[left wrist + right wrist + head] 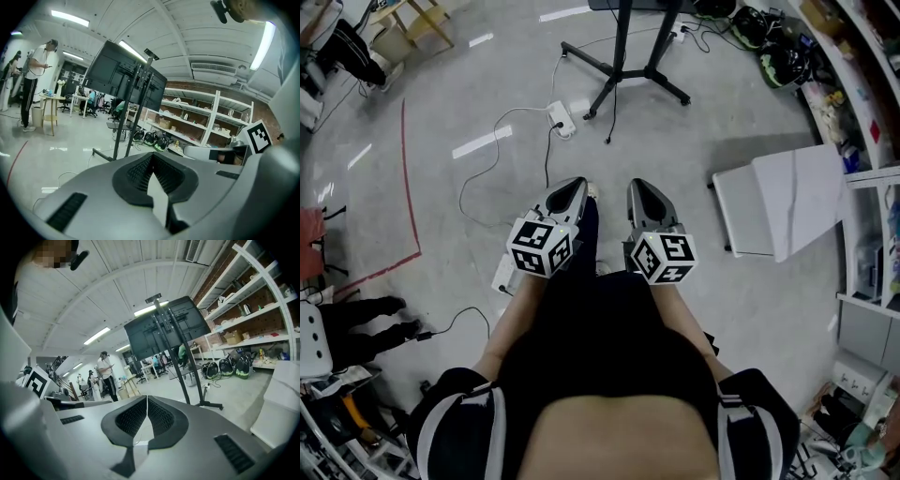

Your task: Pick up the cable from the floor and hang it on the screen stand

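Observation:
A thin white cable [492,141] loops over the grey floor from a white power strip [560,118], ahead and left of me. The black screen stand [623,61] spreads its legs beyond it, with a black cord [614,108] dangling from the post. My left gripper [569,193] and right gripper [643,193] are held side by side at waist height, both shut and empty, well above the cable. In the left gripper view the jaws of the left gripper [152,157] point at the stand [125,119] and its dark screen [122,72]. The right gripper [147,401] faces the screen [166,326] too.
A white table with a tilted board [783,202] stands to the right, with shelving [867,141] behind it. Helmets [783,61] lie by the shelves. Red tape [406,178] marks the floor at left. People [35,84] stand near a wooden stool [412,23].

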Action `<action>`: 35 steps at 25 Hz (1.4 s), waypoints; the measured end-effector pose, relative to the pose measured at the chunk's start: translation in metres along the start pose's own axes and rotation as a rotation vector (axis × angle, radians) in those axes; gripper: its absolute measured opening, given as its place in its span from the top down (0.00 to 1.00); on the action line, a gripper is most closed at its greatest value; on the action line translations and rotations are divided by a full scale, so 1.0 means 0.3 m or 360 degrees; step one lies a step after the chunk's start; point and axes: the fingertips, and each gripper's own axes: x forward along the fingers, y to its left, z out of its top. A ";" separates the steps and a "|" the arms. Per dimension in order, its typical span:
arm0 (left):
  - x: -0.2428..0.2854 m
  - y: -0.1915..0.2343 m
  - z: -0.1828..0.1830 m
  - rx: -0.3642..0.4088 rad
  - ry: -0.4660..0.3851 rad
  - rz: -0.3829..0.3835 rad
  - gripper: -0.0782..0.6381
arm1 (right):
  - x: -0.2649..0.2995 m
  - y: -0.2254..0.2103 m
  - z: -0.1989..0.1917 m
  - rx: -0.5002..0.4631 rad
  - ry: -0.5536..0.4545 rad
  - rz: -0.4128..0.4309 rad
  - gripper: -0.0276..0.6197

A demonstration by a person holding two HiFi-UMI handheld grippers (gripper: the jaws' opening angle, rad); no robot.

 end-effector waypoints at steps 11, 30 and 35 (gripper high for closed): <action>0.246 0.123 0.165 0.0017 0.0033 -0.0094 0.88 | 0.249 -0.106 0.148 0.0013 -0.0006 -0.0069 0.92; 0.603 0.373 0.351 0.0043 0.0101 -0.0198 0.88 | 0.650 -0.263 0.298 0.0063 -0.0009 -0.0175 0.92; 0.671 0.431 0.393 0.0060 0.0108 -0.0222 0.88 | 0.741 -0.288 0.334 0.0064 -0.0029 -0.0194 0.92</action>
